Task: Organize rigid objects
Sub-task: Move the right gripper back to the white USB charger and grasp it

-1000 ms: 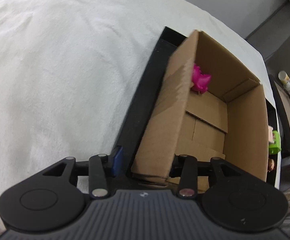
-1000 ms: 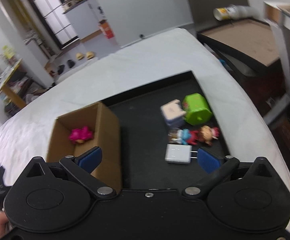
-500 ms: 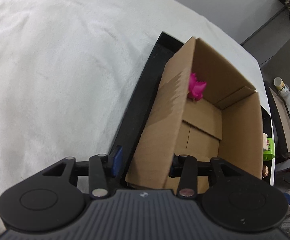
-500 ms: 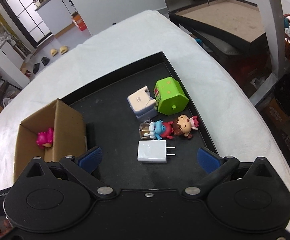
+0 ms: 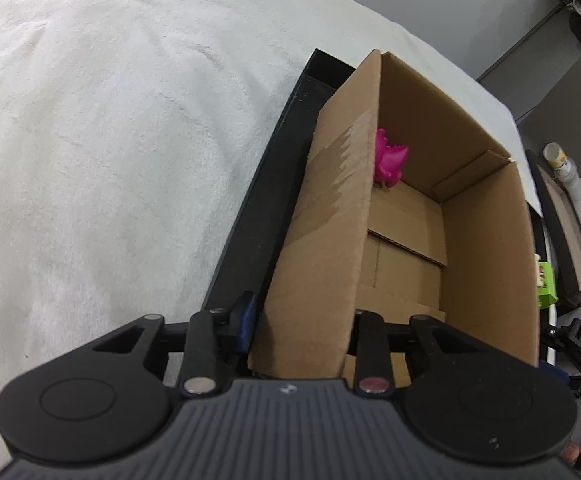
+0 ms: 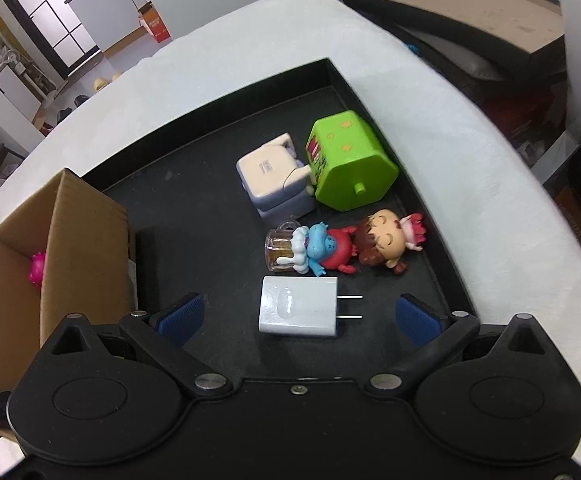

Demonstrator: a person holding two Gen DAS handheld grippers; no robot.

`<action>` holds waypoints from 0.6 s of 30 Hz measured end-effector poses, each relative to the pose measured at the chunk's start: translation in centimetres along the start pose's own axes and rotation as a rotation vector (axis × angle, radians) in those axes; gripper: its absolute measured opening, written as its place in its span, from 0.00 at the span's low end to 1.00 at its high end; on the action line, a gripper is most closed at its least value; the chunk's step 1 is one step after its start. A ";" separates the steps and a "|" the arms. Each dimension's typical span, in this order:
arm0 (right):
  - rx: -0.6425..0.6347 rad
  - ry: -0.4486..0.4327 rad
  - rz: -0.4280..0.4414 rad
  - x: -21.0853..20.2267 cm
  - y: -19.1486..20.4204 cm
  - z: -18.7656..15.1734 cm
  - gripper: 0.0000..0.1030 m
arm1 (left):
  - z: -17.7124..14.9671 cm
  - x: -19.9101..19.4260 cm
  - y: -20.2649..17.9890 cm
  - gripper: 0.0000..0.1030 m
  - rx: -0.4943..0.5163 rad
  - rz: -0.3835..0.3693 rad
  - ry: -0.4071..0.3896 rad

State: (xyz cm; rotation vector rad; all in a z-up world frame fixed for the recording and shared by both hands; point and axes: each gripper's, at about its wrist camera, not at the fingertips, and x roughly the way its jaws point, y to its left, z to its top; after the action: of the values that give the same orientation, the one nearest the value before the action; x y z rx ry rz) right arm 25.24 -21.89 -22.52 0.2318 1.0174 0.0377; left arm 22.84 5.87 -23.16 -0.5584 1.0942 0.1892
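Note:
A cardboard box (image 5: pixel 486 248) stands on a black tray (image 6: pixel 194 208); it also shows in the right wrist view (image 6: pixel 86 236). A pink toy (image 5: pixel 389 160) lies inside it. My left gripper (image 5: pixel 302 320) is shut on the box's near left wall. My right gripper (image 6: pixel 296 314) is open above a white charger (image 6: pixel 296 312), which lies between its fingers. Beyond lie a blue-and-red figurine (image 6: pixel 322 250), a brown-haired doll (image 6: pixel 390 242), a white-and-lilac toy (image 6: pixel 274 178) and a green toy house (image 6: pixel 348 160).
The tray sits on a white fluffy cloth (image 5: pixel 110 140) over a round table. A dark side table (image 6: pixel 470 32) stands beyond the table's right edge. A small clear bottle (image 6: pixel 278 250) lies by the figurine.
My right gripper has swung right and come down over the toys, so the charger now lies between its fingers. My left gripper keeps its hold on the box wall.

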 end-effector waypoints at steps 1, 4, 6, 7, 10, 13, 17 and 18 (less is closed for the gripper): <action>-0.005 0.000 0.001 0.3 0.1 -0.1 1.00 | 0.0 0.1 0.0 0.31 -0.001 0.013 0.001; -0.032 0.002 -0.010 1.1 0.5 -0.2 1.00 | 0.2 0.4 0.1 0.31 -0.017 0.012 0.007; -0.036 0.009 -0.024 1.7 0.6 -0.1 1.00 | 0.3 0.5 0.2 0.31 -0.033 0.009 0.004; -0.037 0.013 -0.033 2.0 0.6 -0.2 1.00 | 0.3 0.6 0.2 0.31 -0.041 0.004 0.000; -0.051 0.019 -0.053 2.7 0.8 -0.3 1.00 | 0.4 0.8 0.1 0.28 -0.048 0.006 0.000; -0.073 0.017 -0.071 3.1 1.2 -0.5 1.00 | 0.4 1.1 0.0 0.27 -0.044 0.010 0.004; -0.112 -0.002 -0.106 3.2 1.9 -0.9 0.99 | 0.5 1.2 0.0 0.27 -0.043 0.012 0.000; -0.124 -0.007 -0.119 3.2 2.2 -1.0 0.97 | 0.5 1.2 -0.1 0.27 -0.041 0.012 0.000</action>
State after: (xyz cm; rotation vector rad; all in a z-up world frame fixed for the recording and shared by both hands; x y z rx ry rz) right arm 26.24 -19.11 -25.22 0.0585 1.0166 -0.0082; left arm 23.82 5.91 -24.03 -0.5886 1.0961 0.2220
